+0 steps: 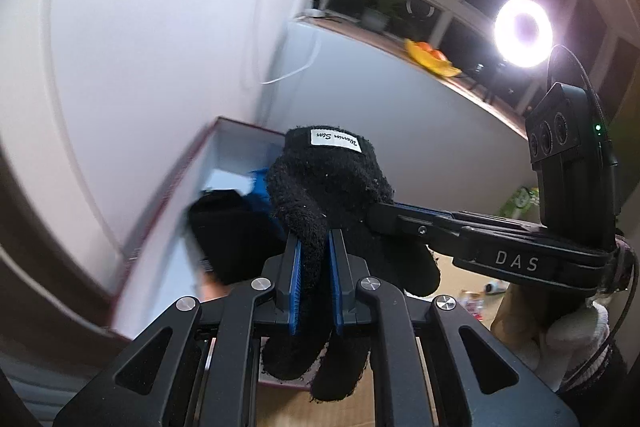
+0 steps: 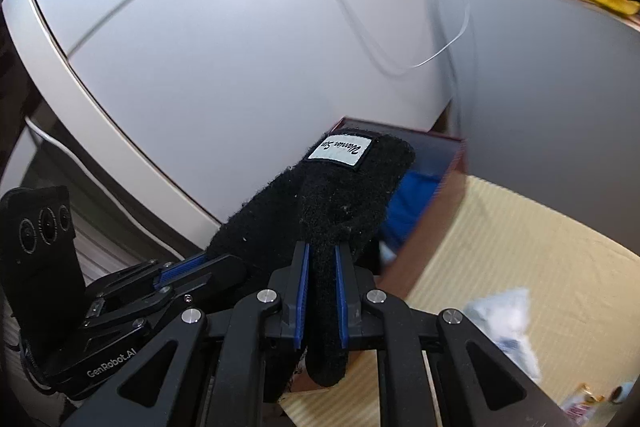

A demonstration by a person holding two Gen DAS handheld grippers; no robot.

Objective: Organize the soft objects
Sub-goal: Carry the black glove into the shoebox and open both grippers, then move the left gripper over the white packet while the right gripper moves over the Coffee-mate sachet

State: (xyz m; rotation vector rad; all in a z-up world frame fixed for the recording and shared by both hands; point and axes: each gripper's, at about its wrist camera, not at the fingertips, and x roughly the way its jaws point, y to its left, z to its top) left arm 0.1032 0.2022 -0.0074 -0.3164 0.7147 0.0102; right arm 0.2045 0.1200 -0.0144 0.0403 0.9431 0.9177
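Observation:
A fuzzy black glove (image 1: 328, 187) with a white label hangs in the air, gripped from two sides. My left gripper (image 1: 314, 247) is shut on one of its fingers. My right gripper (image 1: 380, 215) reaches in from the right and is shut on the glove's side. In the right wrist view the same glove (image 2: 340, 195) is pinched in my right gripper (image 2: 322, 251), and my left gripper (image 2: 192, 267) clamps it from the left. Behind the glove stands an open red-rimmed box (image 1: 192, 163) holding a blue cloth (image 1: 262, 187) and a dark soft item (image 1: 228, 227).
The box (image 2: 440, 143) sits on a pale yellow striped surface (image 2: 520, 247) against a white wall. A white packet (image 2: 504, 315) lies at the right. A ring light (image 1: 522, 31) and a yellow object (image 1: 430, 61) are on the windowsill. A white-gloved hand (image 1: 576, 339) holds the right gripper.

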